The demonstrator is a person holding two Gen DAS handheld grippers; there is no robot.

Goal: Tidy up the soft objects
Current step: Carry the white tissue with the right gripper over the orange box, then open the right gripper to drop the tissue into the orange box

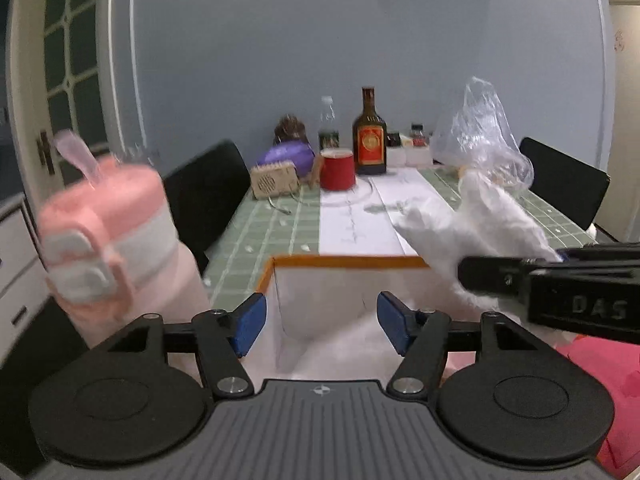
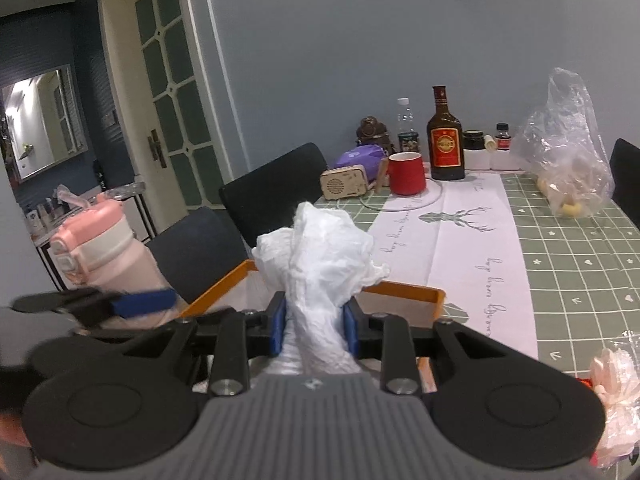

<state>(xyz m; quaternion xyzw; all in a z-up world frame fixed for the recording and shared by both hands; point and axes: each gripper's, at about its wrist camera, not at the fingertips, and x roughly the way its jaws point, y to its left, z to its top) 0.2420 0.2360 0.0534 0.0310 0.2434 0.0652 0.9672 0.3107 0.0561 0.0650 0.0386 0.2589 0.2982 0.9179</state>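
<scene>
A crumpled white soft wad (image 2: pixel 316 248) sticks up between the blue pads of my right gripper (image 2: pixel 314 330), which is shut on it. Just beyond stands a box with an orange rim (image 2: pixel 400 292) and a white inside. In the left wrist view my left gripper (image 1: pixel 320 320) hangs open over the box's near part (image 1: pixel 344 260), with nothing between its pads. The right gripper (image 1: pixel 476 276) reaches in from the right with the white wad (image 1: pixel 472 224) over the box's right corner. One blue left fingertip (image 2: pixel 140 302) shows at the left of the right wrist view.
A pink bottle (image 2: pixel 96 248) stands left of the box. Farther back on the green checked table (image 2: pixel 580 248) are a red mug (image 2: pixel 406 174), a brown bottle (image 2: pixel 445 144), a wooden speaker box (image 2: pixel 344 182) and a clear plastic bag (image 2: pixel 568 152). Black chairs (image 2: pixel 276 184) line the left side.
</scene>
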